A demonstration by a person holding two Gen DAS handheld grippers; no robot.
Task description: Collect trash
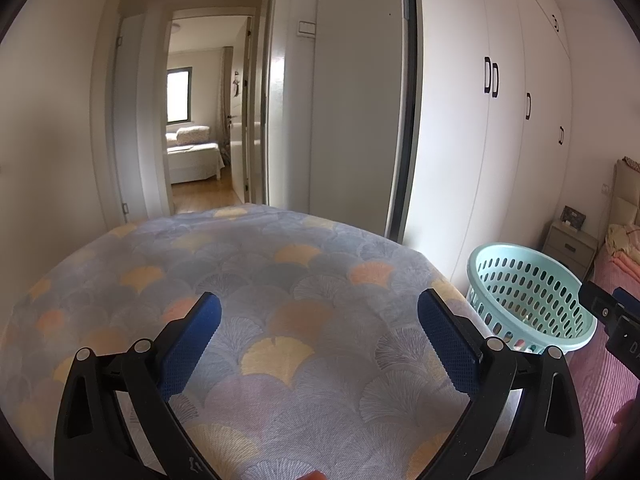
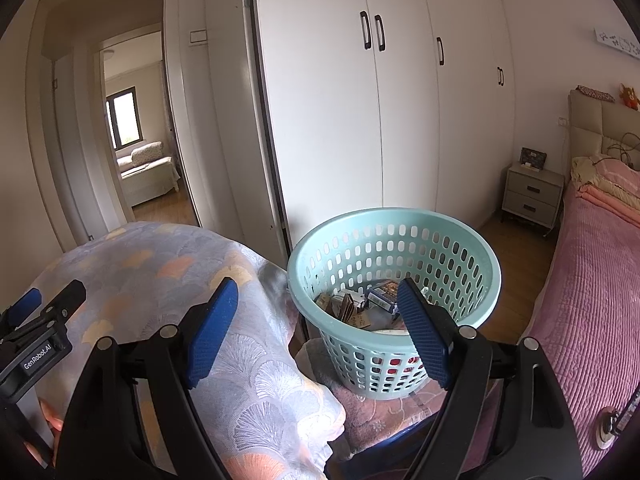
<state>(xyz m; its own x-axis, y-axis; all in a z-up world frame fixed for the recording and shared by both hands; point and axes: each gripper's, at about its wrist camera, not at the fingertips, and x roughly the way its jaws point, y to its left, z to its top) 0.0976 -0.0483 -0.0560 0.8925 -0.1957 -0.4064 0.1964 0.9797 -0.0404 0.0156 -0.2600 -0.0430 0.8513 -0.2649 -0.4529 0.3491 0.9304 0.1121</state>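
Bedroom: trash (image 2: 372,308) in basket (image 2: 394,240), under open right tool (image 2: 316,300).

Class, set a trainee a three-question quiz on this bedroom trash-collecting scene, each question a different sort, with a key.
1. True or false: the right gripper holds a piece of trash.
2. Which holds the collected trash? A) the nightstand B) the turquoise basket C) the wardrobe
3. Fill in: the left gripper hovers over a patterned ____.

Key
1. False: its jaws stand open, nothing between them.
2. B: small boxes and wrappers lie inside it.
3. Cloth, with fan shapes in yellow and orange.
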